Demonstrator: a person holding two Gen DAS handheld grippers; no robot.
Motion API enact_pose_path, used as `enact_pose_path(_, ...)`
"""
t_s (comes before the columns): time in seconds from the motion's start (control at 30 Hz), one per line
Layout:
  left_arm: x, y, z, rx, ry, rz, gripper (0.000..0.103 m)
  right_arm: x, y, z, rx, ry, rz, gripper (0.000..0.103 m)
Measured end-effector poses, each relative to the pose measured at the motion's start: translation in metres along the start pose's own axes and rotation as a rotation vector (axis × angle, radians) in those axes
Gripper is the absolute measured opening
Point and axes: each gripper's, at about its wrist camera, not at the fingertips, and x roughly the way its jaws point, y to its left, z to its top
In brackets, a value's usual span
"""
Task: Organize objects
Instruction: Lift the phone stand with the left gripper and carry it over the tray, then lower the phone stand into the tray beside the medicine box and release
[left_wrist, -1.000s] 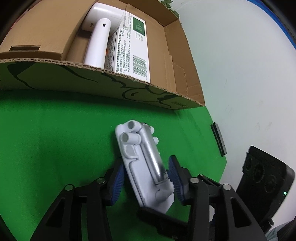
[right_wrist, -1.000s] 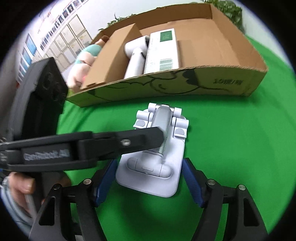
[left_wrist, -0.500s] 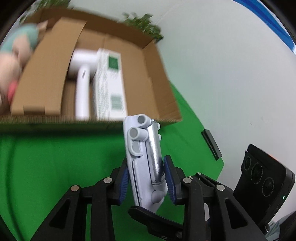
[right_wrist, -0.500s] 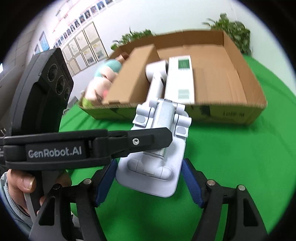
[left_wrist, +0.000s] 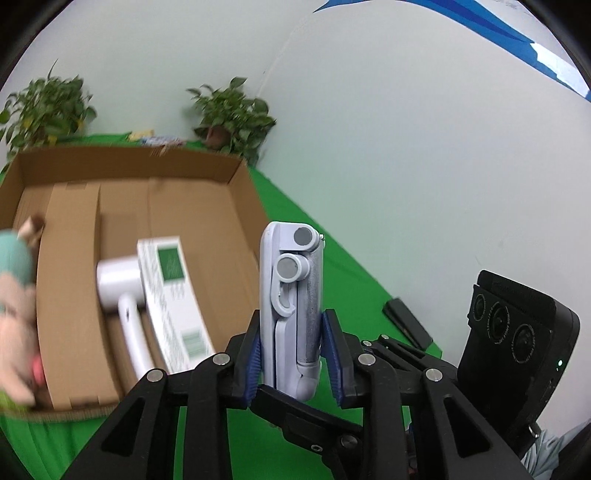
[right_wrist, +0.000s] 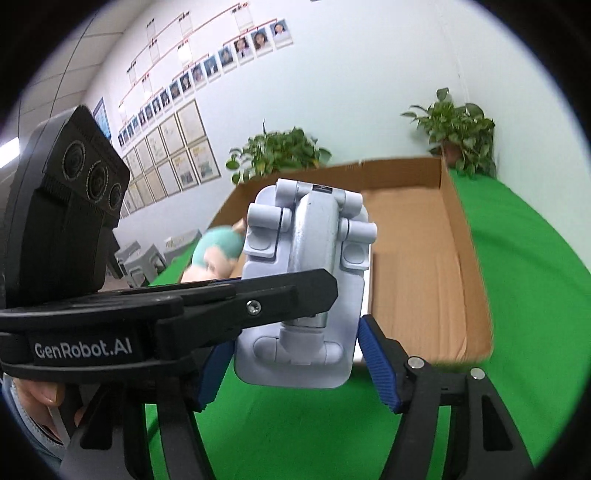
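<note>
A white and grey folding phone stand (left_wrist: 291, 295) hangs in the air above the green cloth (left_wrist: 343, 269), at the near right of an open cardboard box (left_wrist: 74, 258). My left gripper (left_wrist: 293, 354) is closing and its blue pads press on the stand's thin sides. In the right wrist view the stand (right_wrist: 306, 258) faces me flat, with the left gripper's black finger (right_wrist: 258, 302) crossing it. My right gripper (right_wrist: 299, 365) is also closing, and its pads touch the stand's wide edges near the base.
In the box lie a white hair dryer (left_wrist: 122, 291), a white and green carton (left_wrist: 170, 288) and a plush toy (left_wrist: 14, 295). A black flat object (left_wrist: 406, 323) lies near the cloth's right edge. Potted plants (left_wrist: 232, 114) stand behind the box by the wall.
Both grippers have risen, carrying the stand from the cloth up over the box's near rim. The left gripper rolled and closed on the stand, which now stands edge-on.
</note>
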Motion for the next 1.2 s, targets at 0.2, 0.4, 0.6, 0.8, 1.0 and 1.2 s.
enact_pose_path(0.2, 0.010, -0.003, 0.042, 0.018, 0.010, -0.049, 0.025, 0.008, -0.022, 0.031, 0.016, -0.013, 0.008, 0.066)
enact_pose_path(0.4, 0.044, 0.020, 0.058, -0.054, 0.075, -0.076, 0.023, 0.036, -0.052, 0.041, 0.067, 0.060, 0.047, 0.066)
enact_pose_path(0.6, 0.102, 0.064, 0.035, -0.152, 0.152, -0.071, 0.022, 0.072, -0.078, 0.026, 0.119, 0.192, 0.072, 0.066)
enact_pose_path(0.8, 0.143, 0.090, 0.012, -0.240, 0.218, -0.065, 0.022, 0.097, -0.099, 0.010, 0.160, 0.293, 0.087, 0.066)
enact_pose_path(1.0, 0.165, 0.103, -0.005, -0.298, 0.260, -0.068, 0.022, 0.112, -0.112, -0.004, 0.201, 0.382, 0.065, 0.065)
enact_pose_path(1.2, 0.176, 0.103, -0.015, -0.271, 0.306, 0.018, 0.021, 0.129, -0.112, -0.013, 0.165, 0.461, 0.036, 0.054)
